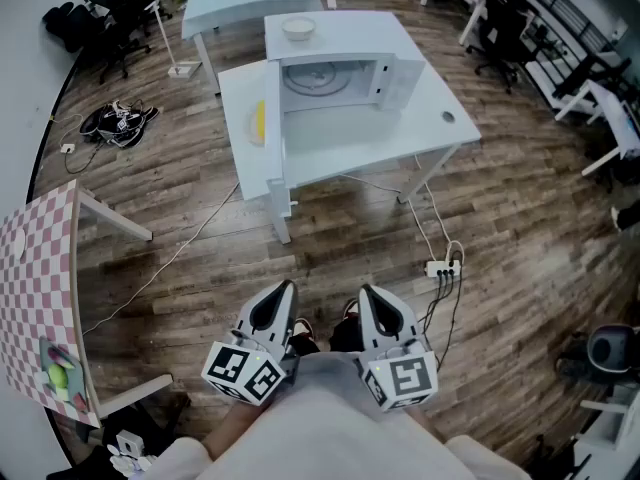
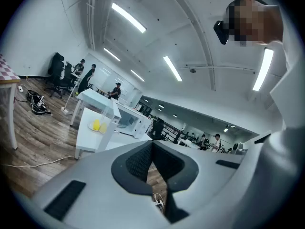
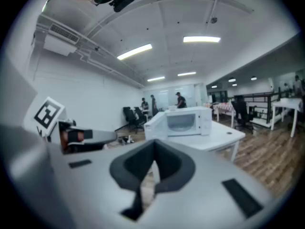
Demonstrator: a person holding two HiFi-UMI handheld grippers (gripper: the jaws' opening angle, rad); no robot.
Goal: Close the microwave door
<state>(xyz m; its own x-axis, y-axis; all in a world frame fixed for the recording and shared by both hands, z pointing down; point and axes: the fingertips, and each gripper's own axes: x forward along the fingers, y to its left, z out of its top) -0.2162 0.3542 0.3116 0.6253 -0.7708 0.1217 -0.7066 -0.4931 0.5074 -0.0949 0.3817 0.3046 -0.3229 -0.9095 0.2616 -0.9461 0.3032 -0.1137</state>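
Wood-plank floor fills an open office, and well ahead of the person stands a white table carrying a white microwave. Its door is swung wide open to the left, with the empty turntable showing inside. Low and close to the person's body, well apart from the microwave, the left gripper and right gripper each have their jaws together on nothing, while a small bowl sits on the microwave's top and something yellow lies on the table by the door.
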